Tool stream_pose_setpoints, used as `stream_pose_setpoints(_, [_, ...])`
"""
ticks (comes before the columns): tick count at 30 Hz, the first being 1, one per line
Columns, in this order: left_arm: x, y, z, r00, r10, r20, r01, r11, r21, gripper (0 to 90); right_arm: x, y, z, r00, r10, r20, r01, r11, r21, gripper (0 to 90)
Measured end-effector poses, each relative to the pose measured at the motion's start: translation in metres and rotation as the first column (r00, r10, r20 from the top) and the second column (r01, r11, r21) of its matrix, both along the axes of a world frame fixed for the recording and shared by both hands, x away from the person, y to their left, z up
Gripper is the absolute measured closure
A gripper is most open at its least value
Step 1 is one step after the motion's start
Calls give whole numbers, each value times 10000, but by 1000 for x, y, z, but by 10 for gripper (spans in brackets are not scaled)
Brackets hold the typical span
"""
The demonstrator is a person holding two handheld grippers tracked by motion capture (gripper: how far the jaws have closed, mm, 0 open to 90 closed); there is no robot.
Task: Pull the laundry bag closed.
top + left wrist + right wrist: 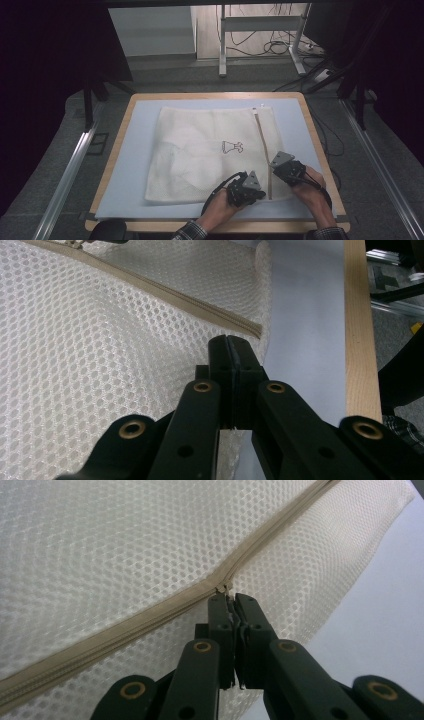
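A white mesh laundry bag (200, 150) with a small printed figure lies flat on the blue-grey mat (135, 150). Its beige zipper (261, 135) runs down the bag's right side. My left gripper (260, 193) rests at the bag's near right corner. In the left gripper view its jaws (231, 346) are pressed together on the mesh (100, 365) beside the zipper's end (250, 327). My right gripper (274, 167) sits just beyond it on the zipper line. In the right gripper view it (230, 600) is shut on the small metal zipper pull (223, 588), where the zipper (125, 625) bends.
The mat lies on a wooden table (320, 145) whose edge (359, 340) runs close beside the bag. Metal rails (70, 170) flank the table on the floor. Desk legs (222, 45) and loose cables (270, 47) stand behind it.
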State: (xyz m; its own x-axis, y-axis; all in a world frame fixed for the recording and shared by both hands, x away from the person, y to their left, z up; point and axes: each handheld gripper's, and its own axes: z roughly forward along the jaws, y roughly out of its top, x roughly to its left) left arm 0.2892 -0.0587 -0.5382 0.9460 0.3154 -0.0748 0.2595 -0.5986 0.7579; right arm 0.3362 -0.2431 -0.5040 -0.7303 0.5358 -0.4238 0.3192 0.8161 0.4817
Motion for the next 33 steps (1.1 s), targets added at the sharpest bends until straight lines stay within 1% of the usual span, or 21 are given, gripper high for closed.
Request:
stream_pose_setpoints(6, [-1,0,0,10000,62,-46,-62,10000,-74,897,7,2,-2,10000,-42,70,44,9997,-234,859])
stream_pose_setpoints(12, [-1,0,0,10000,50,-59,-51,10000,-72,897,14,2,-1,9998,-77,172,83,9994,-335,858])
stream_pose_setpoints(18, [-1,-1,0,9999,69,-76,-70,9999,-116,897,20,3,-2,9998,9,195,1,9987,-500,857])
stream_pose_setpoints(25, [-2,-1,-1,9999,130,-81,-132,9997,-204,897,26,4,-1,9992,-11,405,37,9979,-647,858])
stream_pose_setpoints(26, [-1,-1,-1,10000,78,-44,-79,9999,-127,897,27,5,-1,9991,-1,413,27,9979,-643,858])
stream_pose_setpoints(33, [-1,-1,-1,9999,89,-56,-90,9999,-141,897,35,7,-1,9981,41,620,6,9972,-750,858])
